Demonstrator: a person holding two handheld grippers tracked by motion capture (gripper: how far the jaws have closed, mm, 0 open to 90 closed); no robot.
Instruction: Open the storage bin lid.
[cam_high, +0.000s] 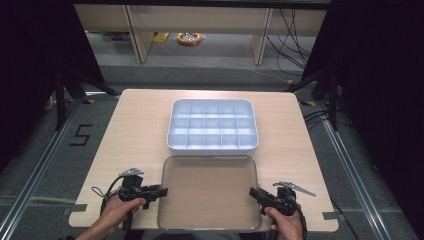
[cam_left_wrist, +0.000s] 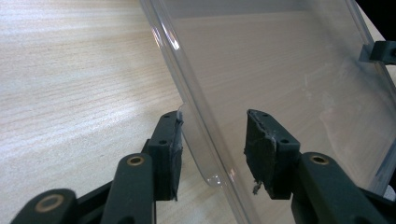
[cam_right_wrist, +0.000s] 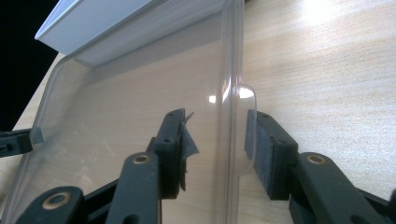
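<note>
A wooden table (cam_high: 135, 125) carried a white tray (cam_high: 213, 125) with a grid of empty compartments, set toward the far side. A clear lid (cam_high: 209, 192) lay flat just in front of it, its far edge close to the tray's near wall and its long axis running left to right across the table.

The left gripper (cam_high: 159, 192), held in the person's left hand (cam_high: 116, 210), stood at the lid's left edge near the front corner. In the left gripper view its jaws were wide apart and straddled the lid's raised rim (cam_left_wrist: 187, 88): one pad outside on the table side, the other over the lid's inner face. Neither pad appeared to press on the plastic.

The right gripper (cam_high: 256, 193), held in the right hand (cam_high: 287, 225), stood at the mirror position on the lid's right edge. In the right gripper view its jaws were likewise wide, straddling the rim at a small rounded tab (cam_right_wrist: 246, 135), with the tray's wall (cam_right_wrist: 88, 23) visible beyond.

Both grippers lay equally near the lid, one at each short side, facing inward along its long axis. The rim already sat between each pair of jaws, so the likely next move, closing on both sides to lift the lid toward the tray, would need only closure, not further approach.
</note>
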